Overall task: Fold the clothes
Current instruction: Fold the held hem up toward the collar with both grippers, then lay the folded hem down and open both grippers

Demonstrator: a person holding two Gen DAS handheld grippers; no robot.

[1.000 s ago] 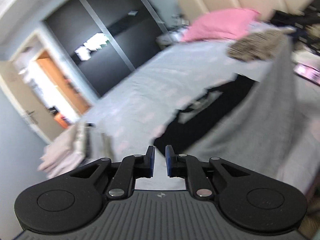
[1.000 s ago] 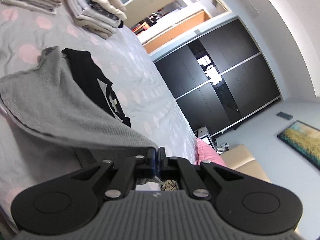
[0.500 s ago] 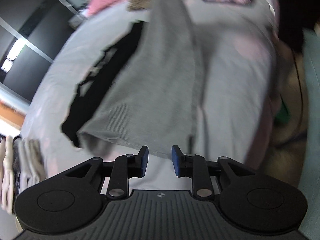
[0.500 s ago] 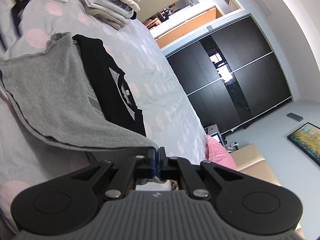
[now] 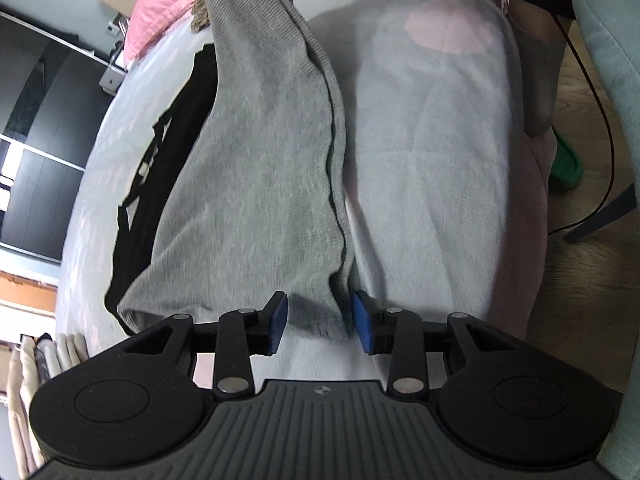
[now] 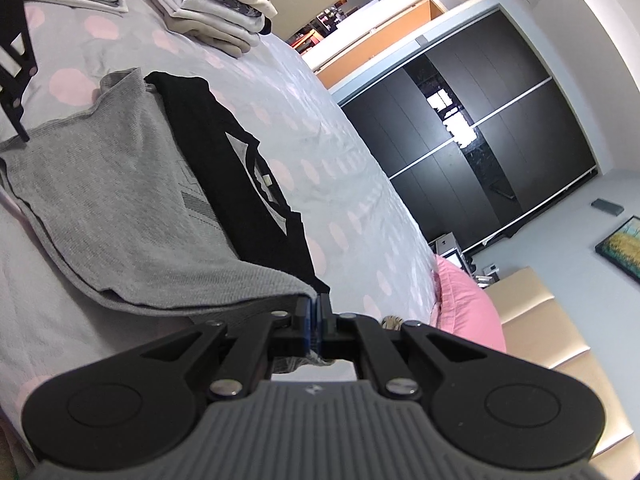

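Observation:
A grey knit garment lies spread over the pink-dotted grey bedsheet. Its far corner is lifted, pinched in my shut right gripper. My left gripper is open, and the garment's near hem corner lies between its blue pads. Along the far side of the grey garment lies a black T-shirt with a pale print, partly under it. In the right wrist view, part of the left gripper shows at the top left.
Stacks of folded clothes sit at one end of the bed, and a pink pillow at the padded headboard end. Dark wardrobe doors stand beyond. The bed's edge drops to a wooden floor with a green slipper and a cable.
My left gripper swung from facing across the bed down onto the grey garment's near hem and opened wider. My right gripper stayed shut on its corner, and the cloth sank lower and flatter.

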